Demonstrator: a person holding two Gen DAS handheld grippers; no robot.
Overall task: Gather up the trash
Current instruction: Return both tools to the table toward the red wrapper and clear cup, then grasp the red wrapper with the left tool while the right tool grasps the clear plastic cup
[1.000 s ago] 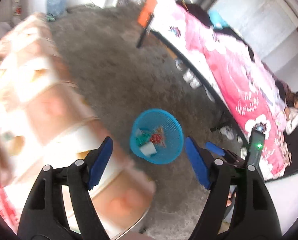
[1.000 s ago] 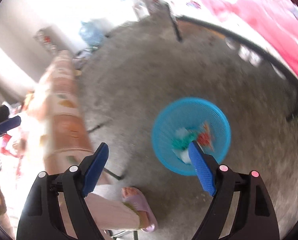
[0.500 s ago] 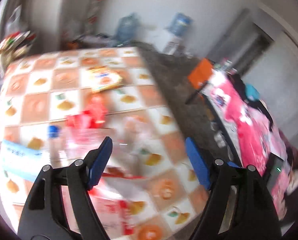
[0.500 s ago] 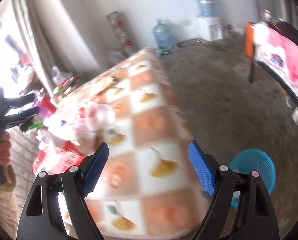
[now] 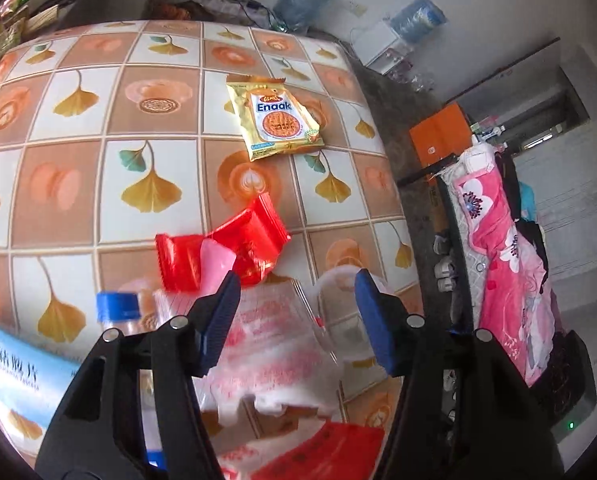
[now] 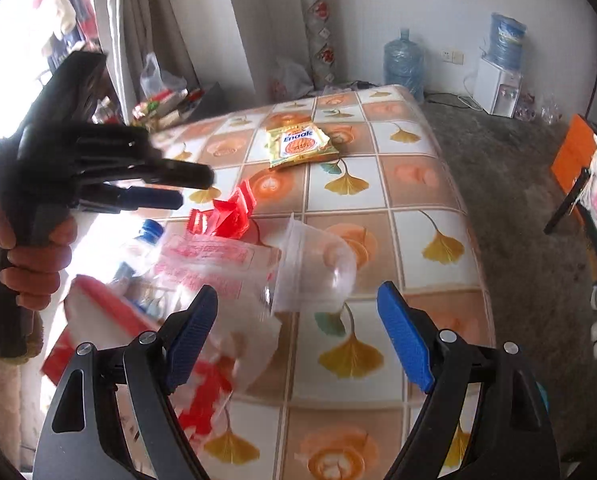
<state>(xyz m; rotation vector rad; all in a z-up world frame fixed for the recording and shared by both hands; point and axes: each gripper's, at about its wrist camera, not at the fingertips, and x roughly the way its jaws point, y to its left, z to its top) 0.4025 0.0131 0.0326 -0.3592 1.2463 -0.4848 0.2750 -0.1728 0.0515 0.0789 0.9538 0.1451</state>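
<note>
Trash lies on a table with a tile-and-leaf cloth (image 5: 154,184): a yellow Enaak snack packet (image 5: 276,120) (image 6: 298,146), a crumpled red wrapper (image 5: 226,248) (image 6: 228,214), a clear bag with red print (image 5: 274,340) (image 6: 214,264), a clear plastic cup (image 6: 318,268) on its side, and a bottle with a blue cap (image 5: 118,312). My left gripper (image 5: 296,284) (image 6: 178,188) hovers over the clear bag. Its jaws are closing, and nothing is pressed between them. My right gripper (image 6: 296,294) stands open just short of the cup.
A blue-and-white box (image 5: 10,368) and a red-and-white packet (image 6: 110,320) lie at the table's near left. Water jugs (image 6: 404,64) and a dispenser (image 6: 498,88) stand by the far wall. A bed with a pink cover (image 5: 510,248) is at the right, across a grey floor (image 6: 510,184).
Both views have swung from the floor and the blue basket of trash up to the table. The left jaws stand narrower than before. The right jaws keep the same width.
</note>
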